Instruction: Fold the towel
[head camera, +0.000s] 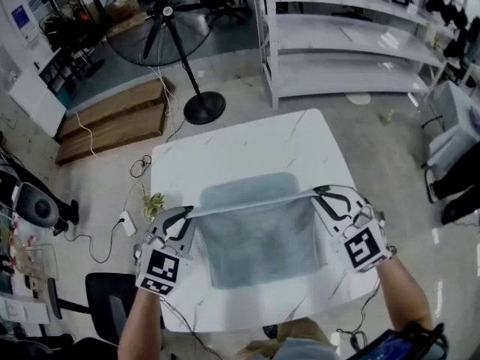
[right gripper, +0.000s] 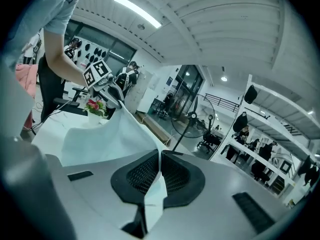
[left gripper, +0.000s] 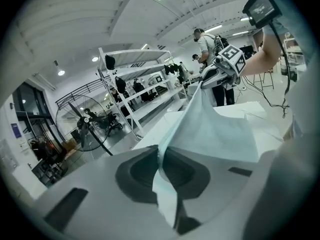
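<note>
Item: towel (head camera: 259, 238), pale blue-grey, one piece, at the middle of a white marble-pattern bench (head camera: 247, 137). One edge is raised and pulled taut between the two grippers, and the rest of the cloth is spread on the bench top. Left gripper (head camera: 187, 213): jaws clamped on the towel's left corner, with cloth pinched between the pads. Right gripper (head camera: 321, 194): jaws likewise clamped on the right corner. Also on the bench: a small flower pot (head camera: 154, 203) at the left edge, near the left gripper. On the floor beyond: a pedestal fan (head camera: 166, 21) and white shelving (head camera: 345, 40).
</note>
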The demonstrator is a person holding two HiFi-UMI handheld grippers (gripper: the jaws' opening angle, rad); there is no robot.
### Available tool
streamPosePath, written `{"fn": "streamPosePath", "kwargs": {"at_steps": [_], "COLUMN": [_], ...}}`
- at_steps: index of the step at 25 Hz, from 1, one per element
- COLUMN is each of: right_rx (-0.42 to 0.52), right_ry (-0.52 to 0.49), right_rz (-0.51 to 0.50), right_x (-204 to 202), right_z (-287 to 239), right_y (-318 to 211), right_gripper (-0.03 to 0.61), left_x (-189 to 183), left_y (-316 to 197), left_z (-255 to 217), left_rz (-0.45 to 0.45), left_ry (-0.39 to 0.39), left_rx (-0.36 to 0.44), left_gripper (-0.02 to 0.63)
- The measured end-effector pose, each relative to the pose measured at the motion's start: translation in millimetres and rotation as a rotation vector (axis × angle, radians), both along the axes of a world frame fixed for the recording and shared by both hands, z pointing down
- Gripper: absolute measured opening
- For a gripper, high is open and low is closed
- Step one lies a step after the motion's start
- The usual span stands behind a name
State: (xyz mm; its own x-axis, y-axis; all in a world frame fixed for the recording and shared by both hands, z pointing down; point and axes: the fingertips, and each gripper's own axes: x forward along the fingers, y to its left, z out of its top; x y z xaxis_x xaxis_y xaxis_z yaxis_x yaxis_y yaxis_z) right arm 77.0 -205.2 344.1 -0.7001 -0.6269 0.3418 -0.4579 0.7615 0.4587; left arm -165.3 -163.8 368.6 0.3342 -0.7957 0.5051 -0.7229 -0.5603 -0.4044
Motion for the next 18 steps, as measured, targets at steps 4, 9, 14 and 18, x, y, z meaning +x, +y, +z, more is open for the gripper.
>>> {"fn": "streamPosePath", "kwargs": {"at_steps": [4,9,14,18], "right_rx": [-0.058,-0.126,-0.197,-0.243], "right_ry": [0.009,0.026,0.045,0.059], "right_rz": [0.000,-0.015,-0.020,-0.024], "right_x": [-6,-13,-18,-24], "right_z": [28,61,99,127], "right_y": [-29,-58,-83,-99], "right_gripper": [0.029,0.029,0.031,0.032], "left_x": [-6,-12,-19,-27], "left_y": [-30,-53,-71,-85], "left_z": [24,60,98,121], "left_rz": [-0.019,-0.047,-0.073,-0.111], "left_ry": [0.009,0.013,0.021,0.033], "left_rx": [-0.052,-0.141,-0.225,-0.265], "left_gripper": [0.026,0.026,0.028,0.032]}}
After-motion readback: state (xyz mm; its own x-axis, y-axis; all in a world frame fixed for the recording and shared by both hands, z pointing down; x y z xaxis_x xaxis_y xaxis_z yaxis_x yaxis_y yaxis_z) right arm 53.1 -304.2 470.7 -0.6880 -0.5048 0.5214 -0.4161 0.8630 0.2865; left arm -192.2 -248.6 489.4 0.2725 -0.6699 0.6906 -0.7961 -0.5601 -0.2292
